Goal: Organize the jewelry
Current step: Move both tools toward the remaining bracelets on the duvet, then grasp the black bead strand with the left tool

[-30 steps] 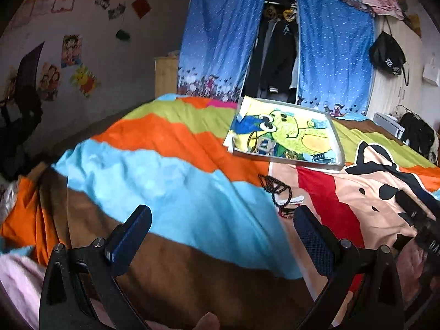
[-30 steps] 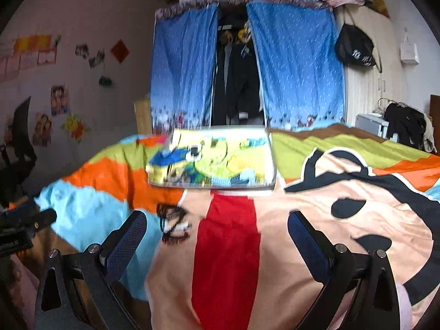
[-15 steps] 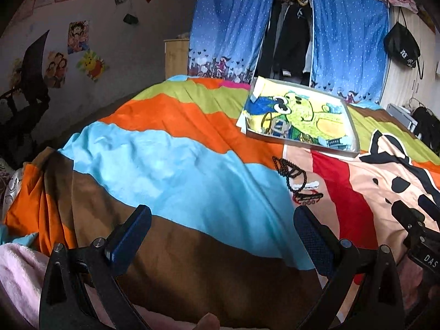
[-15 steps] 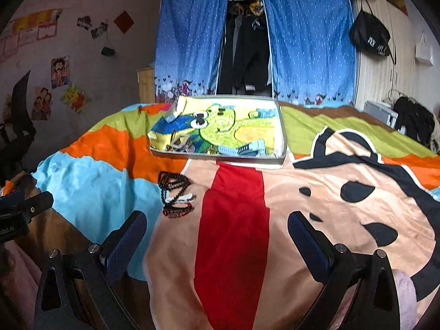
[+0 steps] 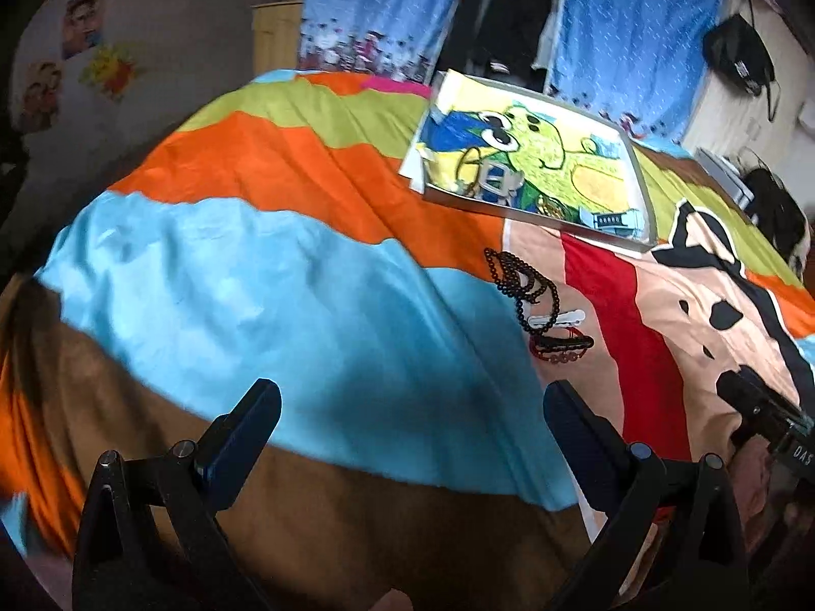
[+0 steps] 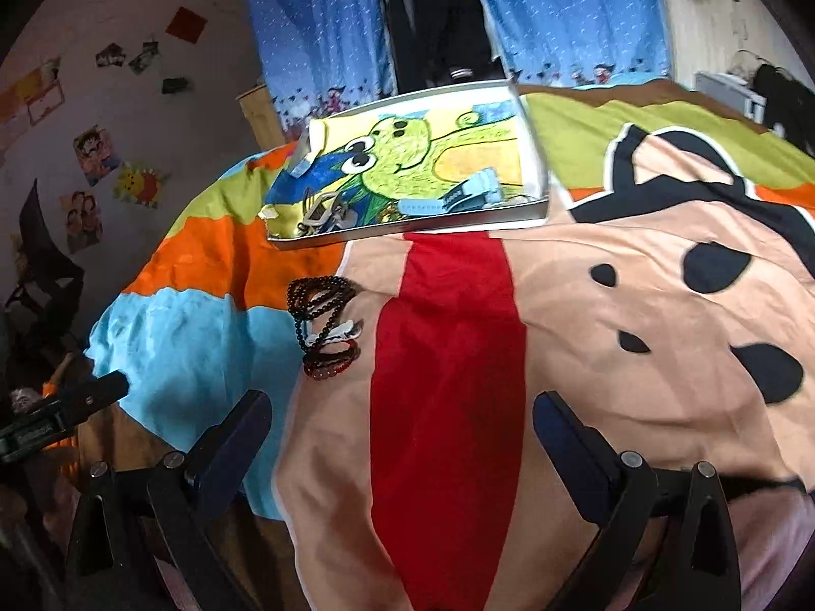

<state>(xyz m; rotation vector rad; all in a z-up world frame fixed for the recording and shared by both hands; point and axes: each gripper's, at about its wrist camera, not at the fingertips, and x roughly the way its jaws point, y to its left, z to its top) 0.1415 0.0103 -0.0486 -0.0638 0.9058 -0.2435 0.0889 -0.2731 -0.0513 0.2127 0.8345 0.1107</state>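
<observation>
The beads point(image 6: 322, 323) lie in a tangled pile on the bed cover point(image 6: 611, 331), near the front edge of the tray point(image 6: 532, 158). Both the left gripper point(image 5: 411, 410) and the right gripper point(image 6: 400, 422) hang wide open, holding nothing. One pinch might lift the whole knot, and the soft cover could get caught too.

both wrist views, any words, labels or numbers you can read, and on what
"DAS": white letters, cut off by the frame edge, on the right gripper's black body.
White print on the black bag hanging by the wardrobe: too blurred to read.
Label on the left gripper's body: too blurred to read.
Wall posters: no legible text.
</observation>
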